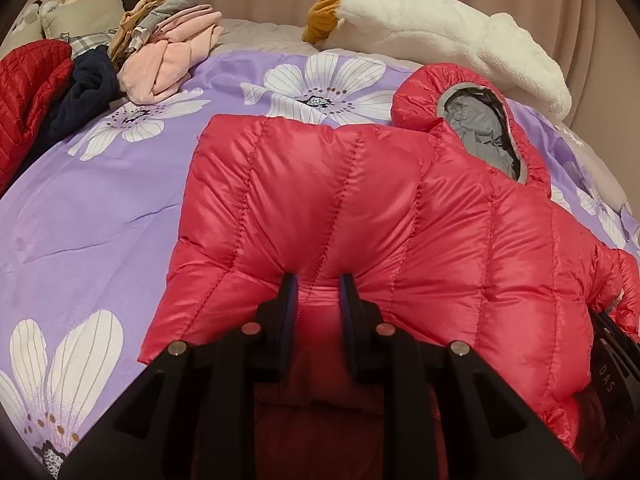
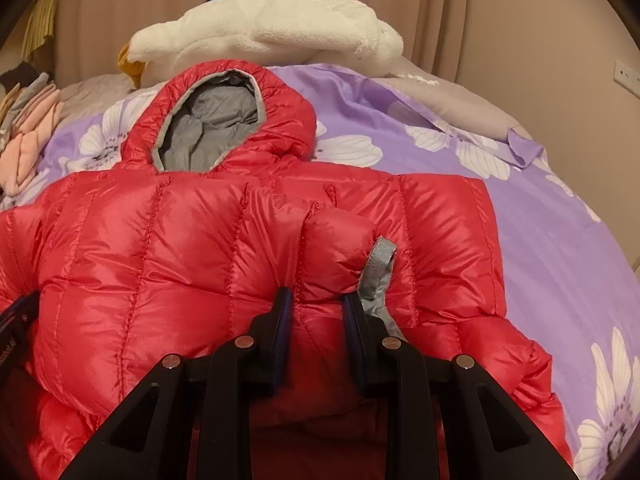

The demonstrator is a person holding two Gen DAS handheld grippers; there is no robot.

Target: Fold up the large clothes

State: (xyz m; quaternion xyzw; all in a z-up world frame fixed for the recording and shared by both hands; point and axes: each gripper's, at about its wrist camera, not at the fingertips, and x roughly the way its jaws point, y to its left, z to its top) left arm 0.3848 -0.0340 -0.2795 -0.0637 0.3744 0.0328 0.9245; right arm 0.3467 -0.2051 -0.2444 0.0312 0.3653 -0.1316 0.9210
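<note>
The bed (image 1: 100, 208) is carrying the red down jacket (image 1: 320, 200), lying with sleeves seemingly folded in, hood (image 2: 212, 128) flat. Left gripper (image 1: 318, 280) and right gripper (image 2: 316, 294) are each pinching its near edge; the lengthwise fold looks outstanding.

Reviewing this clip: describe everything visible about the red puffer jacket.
The red puffer jacket is shiny and quilted in stitched channels, with a grey-lined hood lying open toward the white plush toy. It lies spread flat on the purple floral bedcover. A grey-trimmed cuff rests on its body. The left gripper and right gripper each pinch a bunch of its near edge.
</note>
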